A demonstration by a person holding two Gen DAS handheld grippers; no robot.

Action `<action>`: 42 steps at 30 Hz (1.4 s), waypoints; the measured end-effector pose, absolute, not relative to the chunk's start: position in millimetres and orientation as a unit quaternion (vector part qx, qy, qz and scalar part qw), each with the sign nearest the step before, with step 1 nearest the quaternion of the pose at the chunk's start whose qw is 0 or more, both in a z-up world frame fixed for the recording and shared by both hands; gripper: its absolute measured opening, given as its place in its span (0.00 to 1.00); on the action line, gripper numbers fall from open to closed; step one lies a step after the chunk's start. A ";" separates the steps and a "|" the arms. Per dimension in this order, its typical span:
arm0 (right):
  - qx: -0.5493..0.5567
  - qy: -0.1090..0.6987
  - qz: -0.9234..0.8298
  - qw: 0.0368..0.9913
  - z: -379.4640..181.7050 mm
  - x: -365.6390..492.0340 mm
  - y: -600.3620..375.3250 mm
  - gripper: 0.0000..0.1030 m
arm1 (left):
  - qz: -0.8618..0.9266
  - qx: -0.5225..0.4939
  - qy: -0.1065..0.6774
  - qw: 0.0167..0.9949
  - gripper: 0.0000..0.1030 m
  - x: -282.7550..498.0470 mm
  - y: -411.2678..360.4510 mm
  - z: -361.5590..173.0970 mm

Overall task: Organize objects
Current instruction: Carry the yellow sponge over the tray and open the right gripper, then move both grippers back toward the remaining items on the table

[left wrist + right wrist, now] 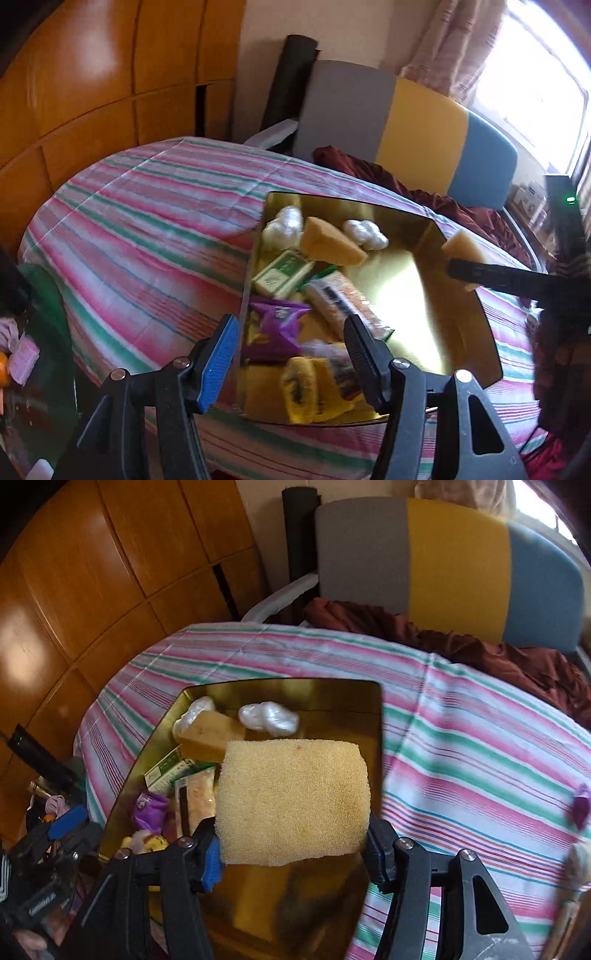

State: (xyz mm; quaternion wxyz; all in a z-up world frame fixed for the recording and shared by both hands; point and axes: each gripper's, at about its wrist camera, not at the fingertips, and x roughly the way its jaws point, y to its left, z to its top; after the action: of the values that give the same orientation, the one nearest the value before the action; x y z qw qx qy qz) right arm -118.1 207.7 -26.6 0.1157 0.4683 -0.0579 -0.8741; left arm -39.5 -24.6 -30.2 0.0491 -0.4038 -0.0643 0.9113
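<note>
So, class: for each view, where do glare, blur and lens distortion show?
Left wrist view: the window is blown out white, glare flares on the gold tray, and the tray's contents smear. Right wrist view: the sponge is fairly sharp, the striped cloth blurs at right. Both bend straight edges, fisheye-style.

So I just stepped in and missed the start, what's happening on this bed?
A person is sorting odds and ends into a gold tray on the striped bedspread. The right gripper holds a yellow sponge above the tray. The left gripper hovers with open, empty jaws over the tray's near end. Already inside: another sponge, white wads, a green box and snack packets.
</note>
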 end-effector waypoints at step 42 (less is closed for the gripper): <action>0.422 -0.127 -0.898 0.016 -4.7 -19.5 332.5 0.93 | 0.926 -0.365 -0.020 0.098 0.58 -18.7 7.1 -2.7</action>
State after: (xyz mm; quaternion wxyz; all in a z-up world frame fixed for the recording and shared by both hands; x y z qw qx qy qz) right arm -19.5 332.5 -4.7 0.0164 0.4218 -0.1274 -0.8975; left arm -18.7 7.1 -2.7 0.0984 -0.3651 -0.0204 0.9255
